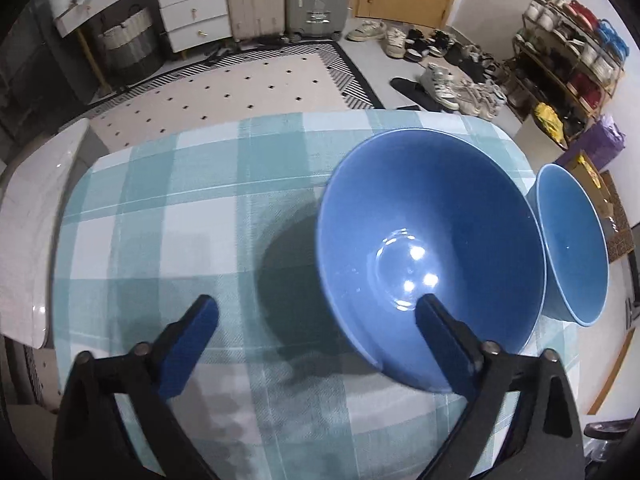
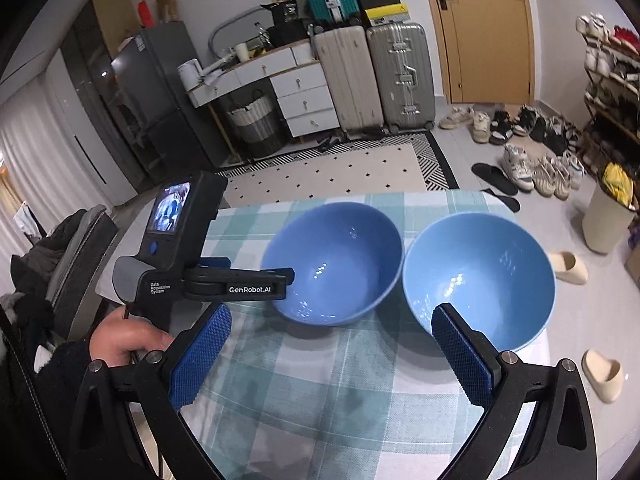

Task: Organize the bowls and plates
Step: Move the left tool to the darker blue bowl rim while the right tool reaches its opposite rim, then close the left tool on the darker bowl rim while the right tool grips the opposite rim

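Note:
Two blue bowls stand side by side on a table with a teal checked cloth (image 1: 180,208). My left gripper (image 1: 316,312) is open and straddles the near left rim of the darker bowl (image 1: 432,216): one finger is inside it, the other outside over the cloth, and the pads do not press on the wall. The lighter bowl (image 1: 572,248) is at the right edge. In the right wrist view, my right gripper (image 2: 330,320) is open above the cloth (image 2: 320,380). Its right finger overlaps the near left rim of the lighter bowl (image 2: 480,264). The left gripper (image 2: 276,276) reaches the darker bowl (image 2: 340,256) from the left.
A person's hand (image 2: 120,340) holds the left gripper's handle. A padded chair (image 1: 36,220) stands at the table's left. Beyond the far edge are a patterned rug (image 2: 340,168), suitcases (image 2: 400,76), a shoe rack (image 1: 568,52), and slippers (image 2: 600,372) on the floor to the right.

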